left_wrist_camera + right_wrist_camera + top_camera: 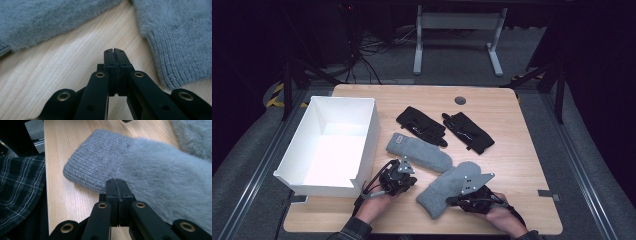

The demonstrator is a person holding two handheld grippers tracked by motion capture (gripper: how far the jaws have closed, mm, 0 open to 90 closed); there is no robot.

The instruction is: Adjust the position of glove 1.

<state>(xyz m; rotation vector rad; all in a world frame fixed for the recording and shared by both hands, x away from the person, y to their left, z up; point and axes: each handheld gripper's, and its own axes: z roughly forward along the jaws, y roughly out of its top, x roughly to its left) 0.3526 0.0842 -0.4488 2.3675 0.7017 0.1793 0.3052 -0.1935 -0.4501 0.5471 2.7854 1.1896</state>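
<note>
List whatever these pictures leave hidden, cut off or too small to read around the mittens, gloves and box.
- Near grey mitten: its right edge, high view, lies under the right gripper.
- Far grey mitten: the small label at its cuff is too small to read, high view.
- White box: its floor is glare-washed, high view.
- Two black gloves: too dark for details, high view.
- Left gripper: jaws together; mittens cut by frame edges, left gripper view.

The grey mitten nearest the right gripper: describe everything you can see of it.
The grey mitten lies flat on the wooden table, slanting from its ribbed knit cuff near the front edge up to a fuzzy, fleece-like body. The right gripper, jaws shut, sits at its edge by the cuff; whether it touches is unclear.
</note>
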